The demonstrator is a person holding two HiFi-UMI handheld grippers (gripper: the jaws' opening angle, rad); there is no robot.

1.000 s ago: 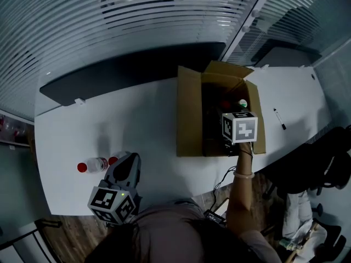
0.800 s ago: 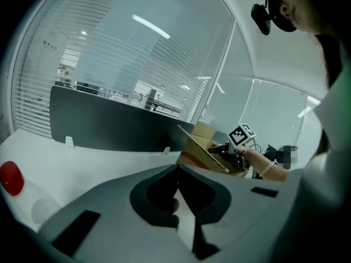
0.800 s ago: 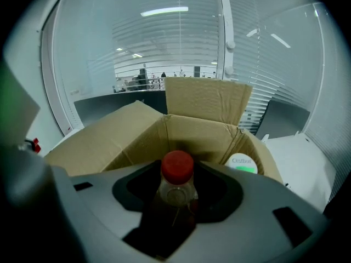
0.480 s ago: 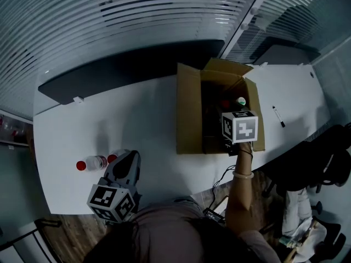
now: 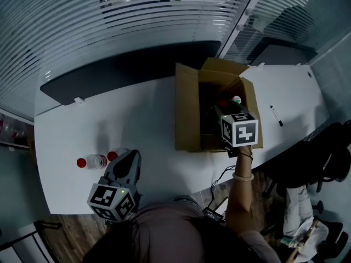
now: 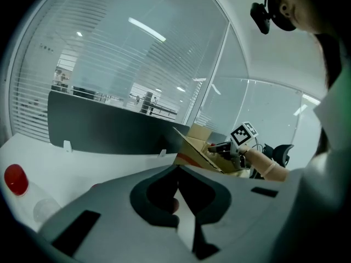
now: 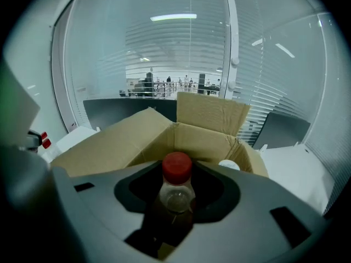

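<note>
Right tongs (image 7: 176, 212) are clenching on a red-capped bottle (image 7: 177, 171), holding it upright just over the near rim of the cardboard box (image 7: 203, 141). My read: they should be keeping the squeeze steady below the cap and the bottle vertical, and staying clear of the white lid (image 7: 229, 165) sitting at 2 o'clock inside the box.

Left tongs (image 6: 177, 171) are sitting pressed together and gripping nothing, low at 7 o'clock in the head view. A loose bottle (image 5: 94, 162) is lying on the counter (image 5: 148, 125) at their 10 o'clock, and a second red cap (image 5: 112, 156) is showing just beside the tips.

Versus 0.8 s ago, the right gripper view is looking less far into the box and the lid's green label is no longer showing. The left tongs are barely shifting.
</note>
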